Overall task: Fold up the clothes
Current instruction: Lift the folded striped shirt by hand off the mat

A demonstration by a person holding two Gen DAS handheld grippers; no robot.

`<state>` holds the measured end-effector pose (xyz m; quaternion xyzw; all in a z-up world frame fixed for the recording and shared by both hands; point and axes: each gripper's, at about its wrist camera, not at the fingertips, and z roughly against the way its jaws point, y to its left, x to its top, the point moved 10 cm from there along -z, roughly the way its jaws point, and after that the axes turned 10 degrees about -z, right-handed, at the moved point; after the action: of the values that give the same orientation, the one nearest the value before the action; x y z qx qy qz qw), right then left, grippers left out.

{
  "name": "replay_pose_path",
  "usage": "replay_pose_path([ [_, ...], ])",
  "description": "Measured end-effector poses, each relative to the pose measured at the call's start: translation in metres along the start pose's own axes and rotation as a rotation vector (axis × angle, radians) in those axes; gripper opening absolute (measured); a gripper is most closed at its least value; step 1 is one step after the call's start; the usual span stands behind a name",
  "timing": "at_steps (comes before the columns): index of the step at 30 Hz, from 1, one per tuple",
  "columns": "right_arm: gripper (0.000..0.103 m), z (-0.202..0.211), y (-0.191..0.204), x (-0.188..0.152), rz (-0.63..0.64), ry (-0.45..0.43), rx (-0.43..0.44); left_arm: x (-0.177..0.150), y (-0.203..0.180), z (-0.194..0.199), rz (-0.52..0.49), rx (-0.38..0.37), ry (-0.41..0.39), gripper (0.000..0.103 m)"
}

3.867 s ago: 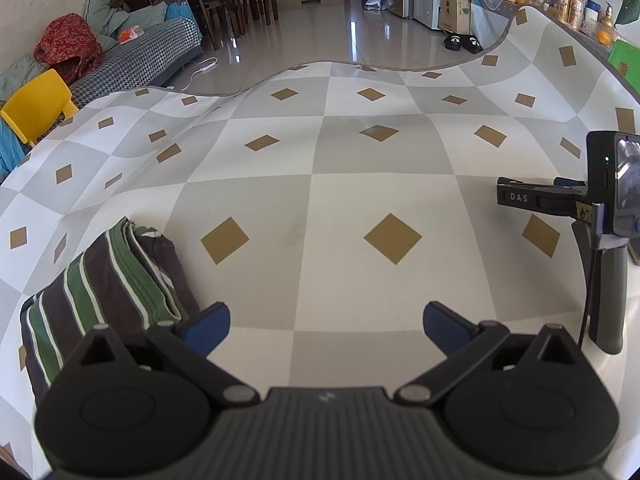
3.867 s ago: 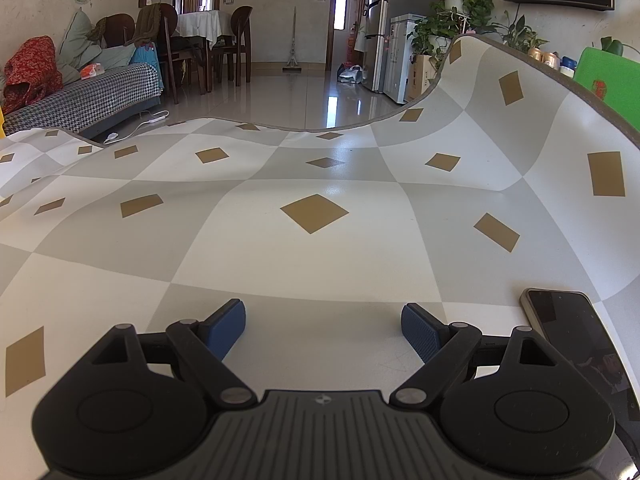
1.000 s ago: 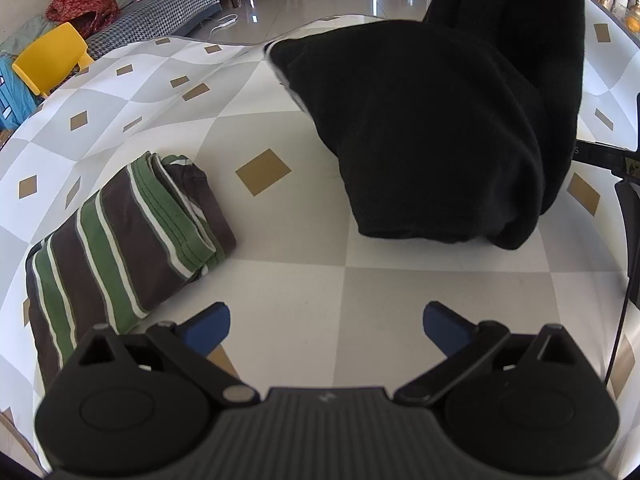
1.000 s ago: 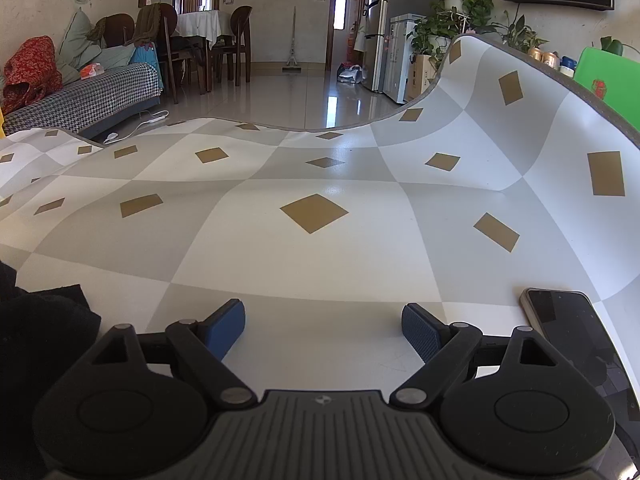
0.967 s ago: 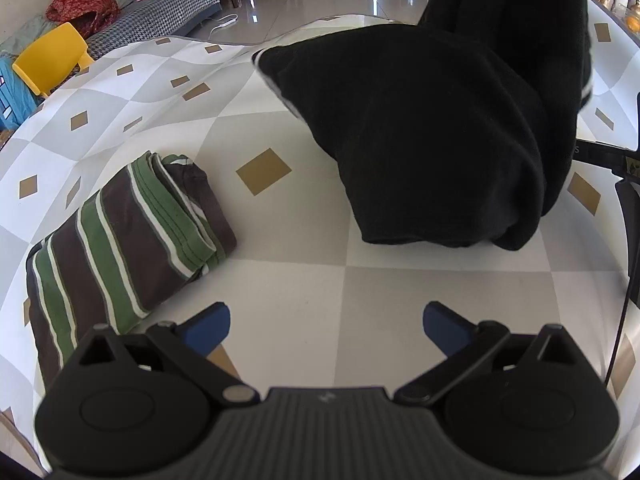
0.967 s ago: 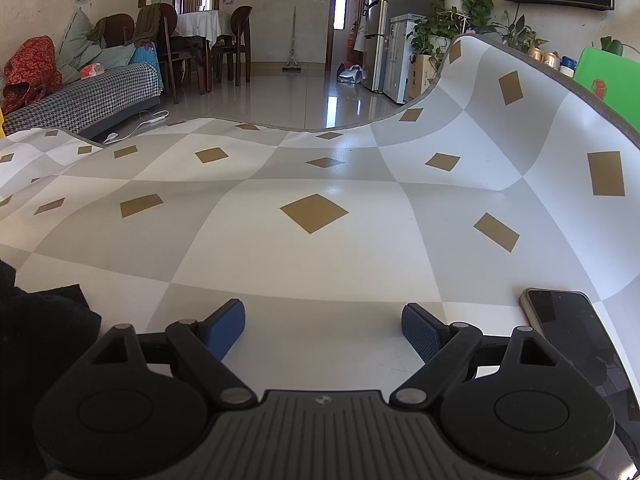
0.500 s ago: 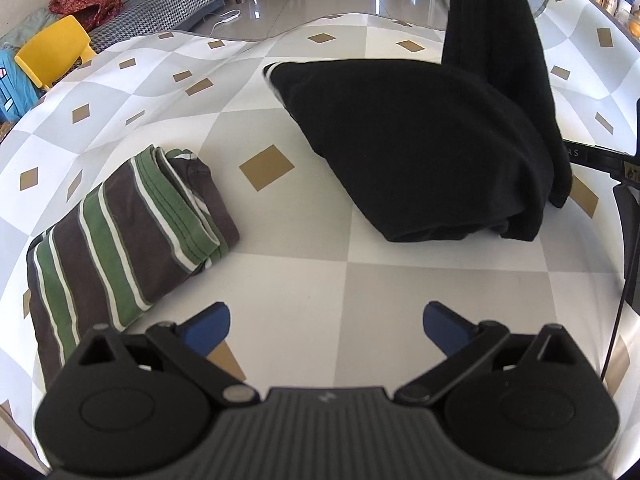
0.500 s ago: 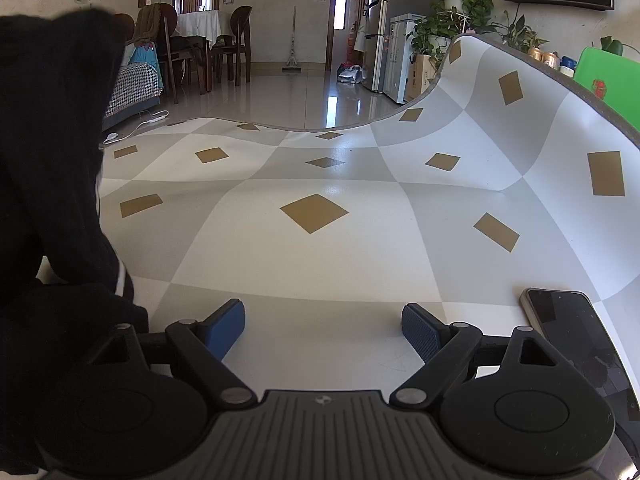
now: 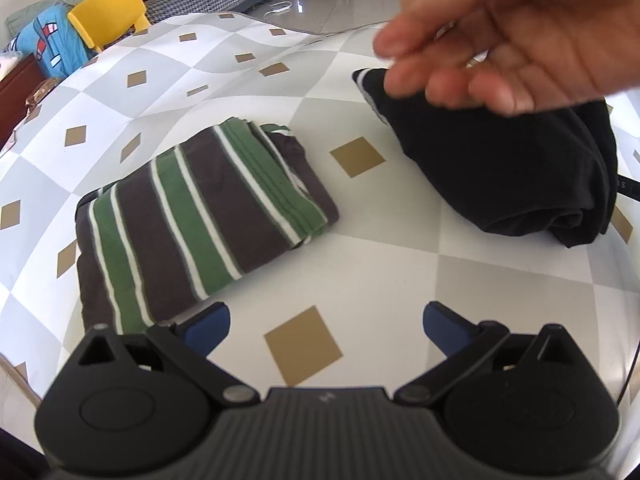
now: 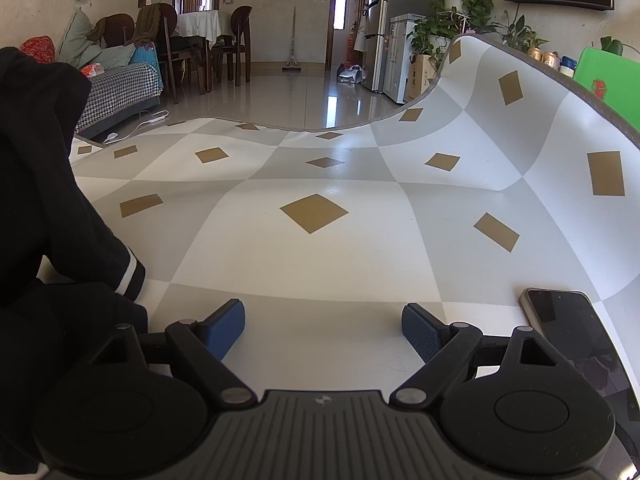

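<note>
1. Half a second ago the black garment (image 9: 516, 172) had one part rising upright at the far right of the left wrist view; now that part is down and the cloth lies as a low, rumpled heap on the checked tablecloth (image 9: 384, 264).
2. A bare hand (image 9: 512, 32) has come into the left wrist view, open with fingers loosely curled, above the heap's far edge (whether it touches the cloth I cannot tell).
3. The left wrist view now looks down more steeply than before, so the striped folded garment (image 9: 200, 224) sits nearer the middle of the picture.
4. The right wrist view is unchanged in framing; the black cloth at its left edge has shifted and shows a white-banded cuff (image 10: 130, 276) resting on the table.
5. The black garment is unfolded, bunched with thick rolls at its near right end, and lies right of the striped one, apart from it.
6. The striped garment is a neat folded rectangle in brown, green and white.
7. The left gripper (image 9: 326, 326) is spread wide and empty above the table, one finger close to the striped garment's near edge.
8. The right gripper (image 10: 323, 328) is likewise wide and empty, with a dark phone (image 10: 576, 332) just right of it.
</note>
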<state>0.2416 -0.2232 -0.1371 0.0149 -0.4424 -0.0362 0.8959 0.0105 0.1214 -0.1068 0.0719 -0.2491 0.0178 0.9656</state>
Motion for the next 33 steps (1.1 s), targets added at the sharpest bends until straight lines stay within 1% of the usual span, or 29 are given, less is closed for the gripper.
replay_pose_path([
  [4,0.085,0.000,0.000,0.000,0.000,0.000,0.000,-0.005,0.025,-0.005,0.059,0.012,0.018,0.103],
  [8,0.085,0.000,0.000,0.000,0.000,0.000,0.000,-0.012,0.050,-0.013,0.131,0.028,0.055,0.103],
  [17,0.085,0.000,0.000,0.000,0.000,0.000,0.000,-0.026,0.091,-0.023,0.226,0.107,0.111,0.103],
  [20,0.085,0.000,0.000,0.000,0.000,0.000,0.000,-0.026,0.093,-0.022,0.237,0.099,0.108,0.103],
  [25,0.085,0.000,0.000,0.000,0.000,0.000,0.000,-0.016,0.087,-0.015,0.204,0.102,0.066,0.103],
  [30,0.086,0.000,0.000,0.000,0.000,0.000,0.000,-0.010,0.078,-0.008,0.203,0.086,0.046,0.103],
  [33,0.086,0.000,0.000,0.000,0.000,0.000,0.000,-0.006,0.071,-0.003,0.186,0.093,0.025,0.103],
])
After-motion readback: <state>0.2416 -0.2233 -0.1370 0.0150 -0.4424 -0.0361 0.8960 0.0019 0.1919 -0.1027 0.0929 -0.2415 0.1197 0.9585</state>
